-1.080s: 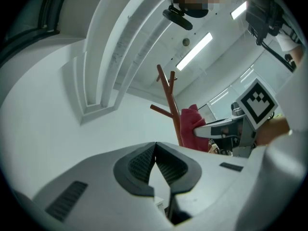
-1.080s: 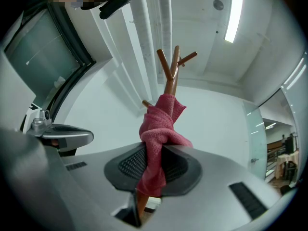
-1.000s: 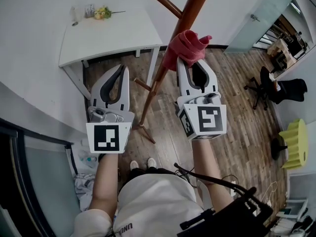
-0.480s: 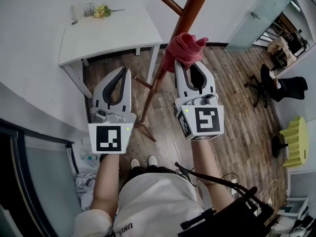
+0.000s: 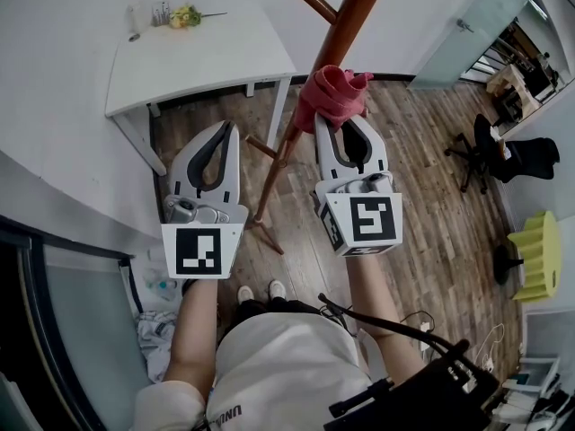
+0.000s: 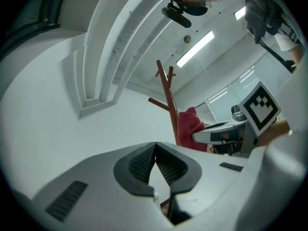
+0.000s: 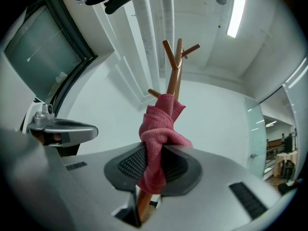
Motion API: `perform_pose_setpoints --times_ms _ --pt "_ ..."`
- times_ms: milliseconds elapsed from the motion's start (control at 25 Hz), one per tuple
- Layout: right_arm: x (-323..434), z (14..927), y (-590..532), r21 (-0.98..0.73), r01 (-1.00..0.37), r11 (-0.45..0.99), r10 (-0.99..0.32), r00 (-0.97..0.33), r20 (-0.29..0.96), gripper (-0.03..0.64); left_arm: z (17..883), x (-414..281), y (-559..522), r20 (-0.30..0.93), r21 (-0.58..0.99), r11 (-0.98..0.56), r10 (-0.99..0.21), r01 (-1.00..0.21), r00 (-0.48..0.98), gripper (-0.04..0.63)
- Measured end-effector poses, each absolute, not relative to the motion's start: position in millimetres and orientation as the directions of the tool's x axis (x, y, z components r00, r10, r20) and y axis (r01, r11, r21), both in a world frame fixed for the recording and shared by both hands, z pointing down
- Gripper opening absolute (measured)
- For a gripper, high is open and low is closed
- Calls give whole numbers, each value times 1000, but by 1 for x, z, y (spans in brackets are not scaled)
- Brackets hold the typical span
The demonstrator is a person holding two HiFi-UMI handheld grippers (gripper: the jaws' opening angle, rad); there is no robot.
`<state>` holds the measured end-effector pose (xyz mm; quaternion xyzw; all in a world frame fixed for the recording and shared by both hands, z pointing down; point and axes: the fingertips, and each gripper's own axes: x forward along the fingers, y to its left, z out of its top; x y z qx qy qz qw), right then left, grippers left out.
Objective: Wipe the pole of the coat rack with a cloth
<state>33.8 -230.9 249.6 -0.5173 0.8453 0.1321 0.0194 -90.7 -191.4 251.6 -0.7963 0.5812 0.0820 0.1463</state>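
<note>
Pink-red cloth [image 5: 334, 92] bunched and clamped between the closed jaws of the right gripper [image 5: 340, 126], held against the brown coat rack pole [image 5: 349, 21] — left gripper [image 5: 230, 129] kept just beside the pole, jaws brought together, nothing gripped.

Both forearms extended forward; left gripper [image 5: 229, 128] jaws together (empty); right gripper [image 5: 334, 122] jaws clamping cloth [image 5: 332, 90].

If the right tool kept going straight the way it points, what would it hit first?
Most likely the coat rack pole: the red cloth clamped in the right tool lies against it, though depth is unclear.
</note>
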Motion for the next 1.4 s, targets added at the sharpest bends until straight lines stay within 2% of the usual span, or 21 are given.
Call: perform_pose_setpoints --times_ms 1400 --pt "17 288 -227 250 -853 458 -870 -488 -73 78 259 -99 -193 -285 -127 -267 -913 -955 293 14"
